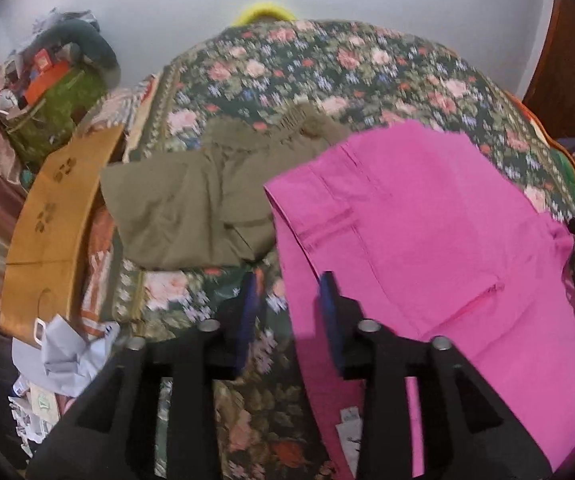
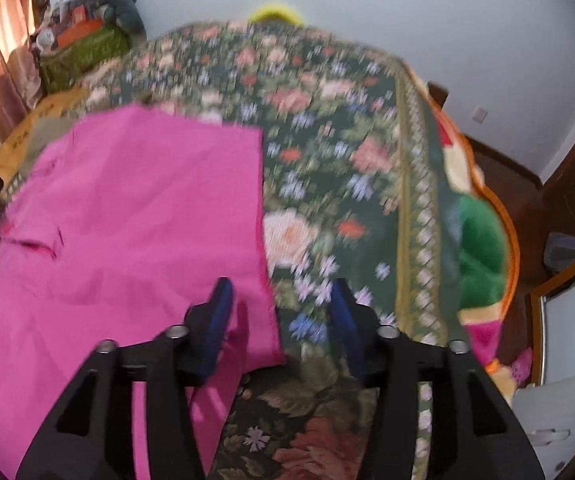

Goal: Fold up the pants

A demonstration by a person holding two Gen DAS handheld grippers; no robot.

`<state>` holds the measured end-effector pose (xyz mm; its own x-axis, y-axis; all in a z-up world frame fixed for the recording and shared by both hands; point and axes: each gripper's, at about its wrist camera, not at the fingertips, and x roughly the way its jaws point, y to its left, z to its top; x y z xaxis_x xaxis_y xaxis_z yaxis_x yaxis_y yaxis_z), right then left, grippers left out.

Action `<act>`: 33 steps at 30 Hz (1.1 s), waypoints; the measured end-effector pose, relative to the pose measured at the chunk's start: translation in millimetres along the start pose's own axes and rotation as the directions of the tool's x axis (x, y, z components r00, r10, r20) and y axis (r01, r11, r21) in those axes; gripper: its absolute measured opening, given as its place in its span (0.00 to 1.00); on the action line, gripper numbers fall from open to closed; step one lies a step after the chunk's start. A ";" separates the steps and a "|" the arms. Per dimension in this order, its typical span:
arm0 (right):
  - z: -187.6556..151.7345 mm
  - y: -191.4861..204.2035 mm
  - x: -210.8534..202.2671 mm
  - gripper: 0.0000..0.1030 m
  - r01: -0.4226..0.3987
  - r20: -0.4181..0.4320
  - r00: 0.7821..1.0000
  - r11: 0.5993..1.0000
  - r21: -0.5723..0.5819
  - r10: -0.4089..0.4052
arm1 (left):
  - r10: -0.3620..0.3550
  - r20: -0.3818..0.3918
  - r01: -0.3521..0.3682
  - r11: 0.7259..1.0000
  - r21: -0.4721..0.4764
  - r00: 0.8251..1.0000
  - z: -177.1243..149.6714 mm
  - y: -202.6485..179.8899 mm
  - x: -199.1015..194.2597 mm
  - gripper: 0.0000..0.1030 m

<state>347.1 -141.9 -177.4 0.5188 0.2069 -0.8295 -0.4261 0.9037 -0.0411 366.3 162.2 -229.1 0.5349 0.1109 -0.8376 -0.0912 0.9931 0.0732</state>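
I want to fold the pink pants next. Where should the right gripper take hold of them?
Probably at the pink pants' long straight edge beside the right gripper, coming in from the bedspread side. That edge lies flat and free, already between the open jaws.

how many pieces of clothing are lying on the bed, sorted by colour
Pink: 1, the pink pants, spread flat on the floral bedspread.
Olive green: 1, the olive garment, folded beside them.
Total: 2.
The left gripper and right gripper hold neither.
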 end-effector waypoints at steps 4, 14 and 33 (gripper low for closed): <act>17.6 -1.7 -17.1 0.53 -0.023 0.058 0.998 1.000 0.006 0.022 | 0.018 0.057 -0.016 1.000 -0.022 0.998 14.9 11.7 -7.3 0.50; 63.6 9.0 11.8 0.64 -0.066 0.076 0.995 0.998 0.012 0.065 | -0.024 -0.013 0.023 0.998 -0.065 1.000 49.0 24.2 34.7 0.56; 104.8 23.9 138.4 0.62 -0.136 -0.098 0.985 0.990 0.047 0.140 | -0.189 -0.125 0.161 0.966 -0.203 0.974 57.0 33.5 121.3 0.57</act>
<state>486.5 -52.4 -234.8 0.3788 0.2935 -0.8777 -0.4570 0.8840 0.0984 476.0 211.0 -297.4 0.4328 -0.0845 -0.8975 -0.1726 0.9694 -0.1745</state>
